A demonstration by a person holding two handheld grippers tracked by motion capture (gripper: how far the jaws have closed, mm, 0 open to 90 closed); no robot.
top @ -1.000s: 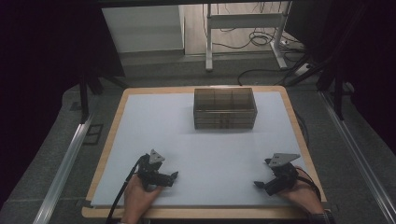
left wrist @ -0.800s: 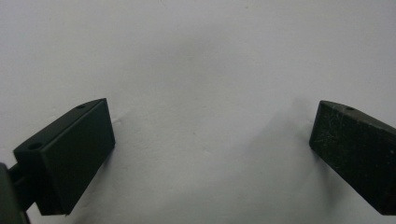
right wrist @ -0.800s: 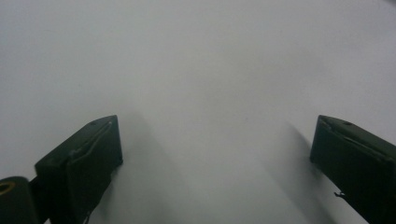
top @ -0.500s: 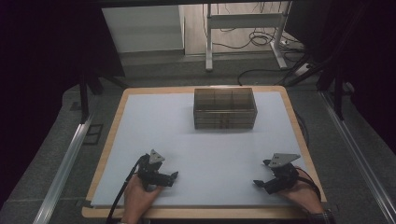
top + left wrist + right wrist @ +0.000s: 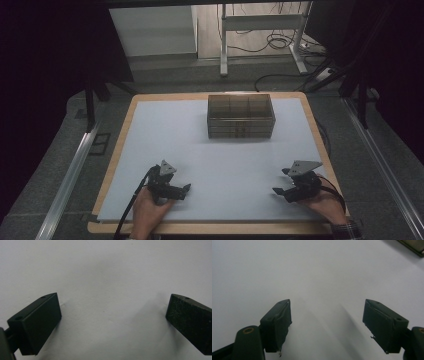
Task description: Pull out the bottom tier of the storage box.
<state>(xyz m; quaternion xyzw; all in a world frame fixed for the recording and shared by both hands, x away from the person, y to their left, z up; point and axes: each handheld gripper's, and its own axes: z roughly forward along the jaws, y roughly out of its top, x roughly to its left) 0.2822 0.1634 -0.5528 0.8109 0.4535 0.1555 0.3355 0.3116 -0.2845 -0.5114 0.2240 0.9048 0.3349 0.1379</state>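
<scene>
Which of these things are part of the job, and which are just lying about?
Part of the job:
left gripper, open
right gripper, open, jaws just been closing, nothing between them
compartment box
white mat

Just lying about:
cables on the floor
desk legs

Table [image 5: 120,150]: pale wood edge under a matt white sheet [image 5: 225,165], smooth. Box [image 5: 240,116]: translucent smoky plastic, slightly glossy. Left gripper [image 5: 183,190] and right gripper [image 5: 278,191]: matt black plastic jaws, faintly scuffed.
</scene>
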